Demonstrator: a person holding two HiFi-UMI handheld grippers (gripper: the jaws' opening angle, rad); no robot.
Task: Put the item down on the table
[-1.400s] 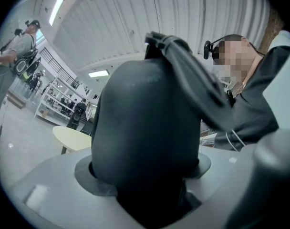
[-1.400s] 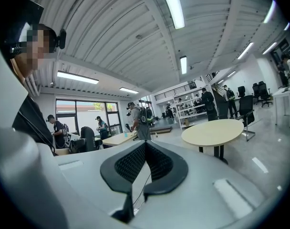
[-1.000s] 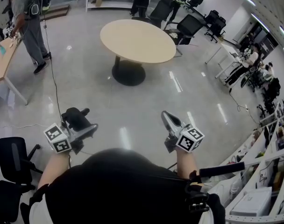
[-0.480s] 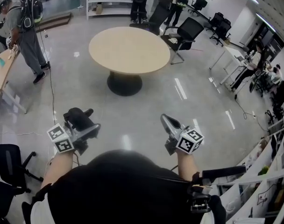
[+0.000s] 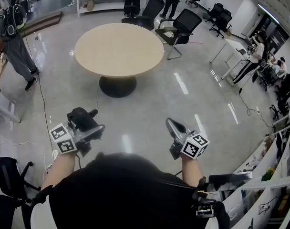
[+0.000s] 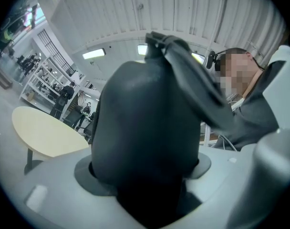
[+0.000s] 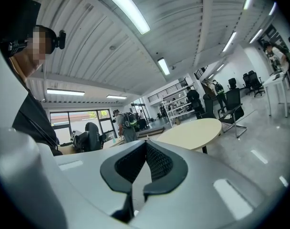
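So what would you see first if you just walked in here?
The big round beige table stands alone on the shiny grey floor, straight ahead. Nearer, the left gripper is clamped on a bulky rounded black item. The right gripper beside it is closed and empty.

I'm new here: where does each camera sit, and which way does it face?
Head view: on the person's head, facing down at floor and round table; chest, forearms, left gripper, right gripper show.
Left gripper view: on that gripper, along its jaws; the gripped black item fills it, shoulder behind.
Right gripper view: likewise, along shut, empty jaws; shoulder at left.
Shared: all show the table.
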